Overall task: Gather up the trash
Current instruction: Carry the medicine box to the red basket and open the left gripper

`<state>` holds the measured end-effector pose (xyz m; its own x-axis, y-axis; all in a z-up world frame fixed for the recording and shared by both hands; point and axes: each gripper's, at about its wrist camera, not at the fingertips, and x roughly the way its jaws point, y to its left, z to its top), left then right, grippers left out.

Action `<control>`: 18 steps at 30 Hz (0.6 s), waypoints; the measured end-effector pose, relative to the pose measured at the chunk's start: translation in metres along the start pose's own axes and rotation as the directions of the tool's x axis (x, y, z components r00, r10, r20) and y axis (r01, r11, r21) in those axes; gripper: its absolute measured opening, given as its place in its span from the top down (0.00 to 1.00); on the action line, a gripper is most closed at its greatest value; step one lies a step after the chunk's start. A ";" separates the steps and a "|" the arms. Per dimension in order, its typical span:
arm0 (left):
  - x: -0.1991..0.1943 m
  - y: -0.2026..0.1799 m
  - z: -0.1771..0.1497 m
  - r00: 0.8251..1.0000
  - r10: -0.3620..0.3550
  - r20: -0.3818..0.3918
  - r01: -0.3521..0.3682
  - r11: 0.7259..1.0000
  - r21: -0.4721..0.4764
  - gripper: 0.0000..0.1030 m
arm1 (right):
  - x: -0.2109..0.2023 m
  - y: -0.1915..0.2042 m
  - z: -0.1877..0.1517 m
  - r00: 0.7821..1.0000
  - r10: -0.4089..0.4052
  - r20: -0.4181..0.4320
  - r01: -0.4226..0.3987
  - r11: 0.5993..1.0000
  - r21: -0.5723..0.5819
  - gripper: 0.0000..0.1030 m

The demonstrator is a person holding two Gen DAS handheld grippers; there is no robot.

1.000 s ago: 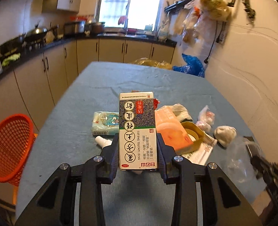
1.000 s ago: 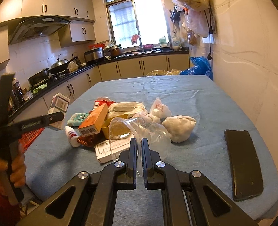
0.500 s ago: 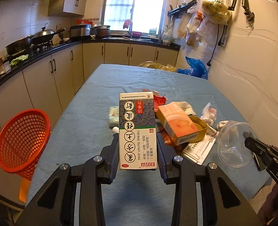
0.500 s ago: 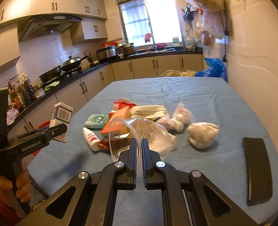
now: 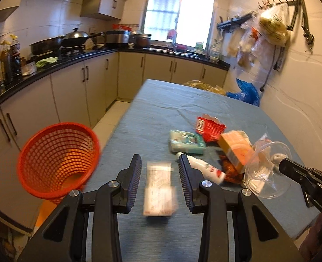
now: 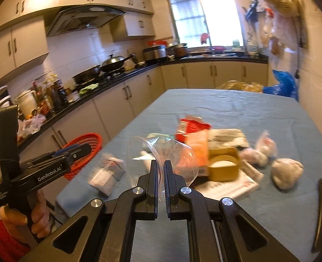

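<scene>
Gaping left tongs [image 5: 160,160] astride blurred box [image 5: 160,187], pads clear; right tongs [image 6: 160,163] clenched on cup [image 6: 182,159].

I am standing in a home kitchen. Woks [image 5: 73,38] are sitting on the stove beneath a range hood [image 6: 84,18], and cabinets [image 5: 82,87] are lining the walls.

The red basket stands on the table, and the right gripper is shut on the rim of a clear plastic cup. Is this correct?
Not quite. The red basket stands off the table, beside its left edge, as the left wrist view shows. The right gripper does clamp the clear plastic cup.
</scene>
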<state>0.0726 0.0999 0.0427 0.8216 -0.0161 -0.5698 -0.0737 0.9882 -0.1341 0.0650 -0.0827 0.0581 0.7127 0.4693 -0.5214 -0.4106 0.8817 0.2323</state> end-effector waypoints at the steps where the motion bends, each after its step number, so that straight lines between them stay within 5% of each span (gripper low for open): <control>1: -0.001 0.006 0.001 1.000 0.003 0.005 -0.003 1.000 -0.009 0.67 | 0.004 0.004 0.003 1.000 0.013 -0.004 -0.013 1.000 -0.006 0.95; 8: 0.008 0.027 -0.004 0.996 -0.050 -0.069 0.047 0.998 -0.046 0.66 | 0.016 0.017 0.017 0.999 0.038 0.012 -0.038 0.999 0.001 0.95; 10: 0.012 0.025 -0.008 0.994 -0.065 -0.092 0.062 0.997 -0.037 0.43 | 0.016 0.017 0.017 0.999 0.026 0.019 -0.026 1.000 0.002 0.95; 11: 0.014 0.021 -0.011 0.992 -0.078 -0.103 0.074 0.996 -0.043 0.40 | 0.017 0.016 0.017 1.000 0.022 0.017 -0.022 1.000 0.005 0.95; 18: 0.047 -0.018 -0.034 0.977 -0.041 -0.210 0.046 0.999 0.021 0.40 | 0.012 0.006 0.015 1.000 0.010 0.012 -0.010 1.000 0.026 0.95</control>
<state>0.0933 0.0762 -0.0091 0.6867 -0.0881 -0.7215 -0.0237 0.9894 -0.1434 0.0795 -0.0707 0.0658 0.7154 0.4782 -0.5095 -0.4025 0.8780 0.2590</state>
